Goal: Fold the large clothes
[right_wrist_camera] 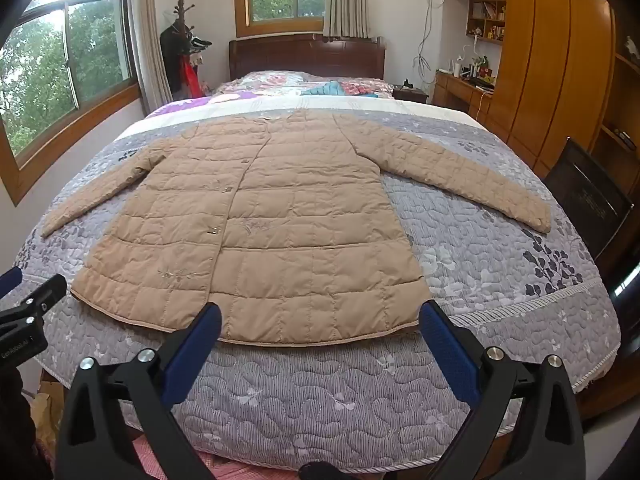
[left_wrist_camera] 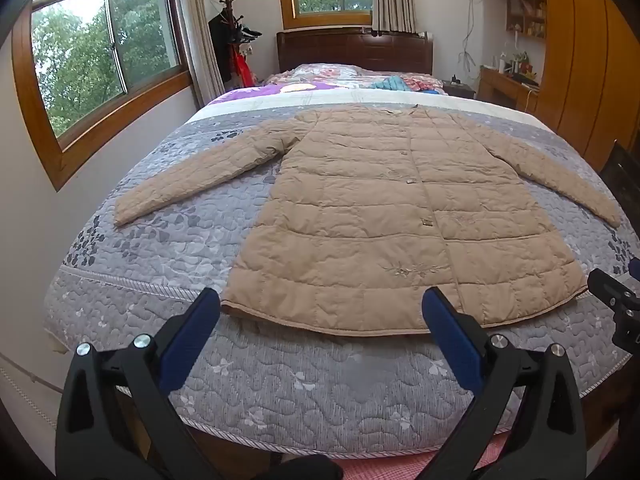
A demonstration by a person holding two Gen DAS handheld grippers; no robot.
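A long tan quilted coat (left_wrist_camera: 384, 216) lies flat and face up on the bed, buttoned, with both sleeves spread out to the sides and its hem toward me. It also shows in the right wrist view (right_wrist_camera: 256, 224). My left gripper (left_wrist_camera: 320, 304) is open and empty, held above the foot of the bed just short of the hem's left half. My right gripper (right_wrist_camera: 320, 312) is open and empty, just short of the hem's right half. Each gripper's body shows at the edge of the other's view.
The bed carries a grey floral quilt (left_wrist_camera: 168, 240) and bedding with loose clothes near the dark headboard (left_wrist_camera: 352, 50). A wall with a window (left_wrist_camera: 104, 52) runs along the left. A coat stand (left_wrist_camera: 230, 24) stands at the back left. Wooden cabinets (right_wrist_camera: 552, 60) and a dark chair (right_wrist_camera: 588, 200) stand at the right.
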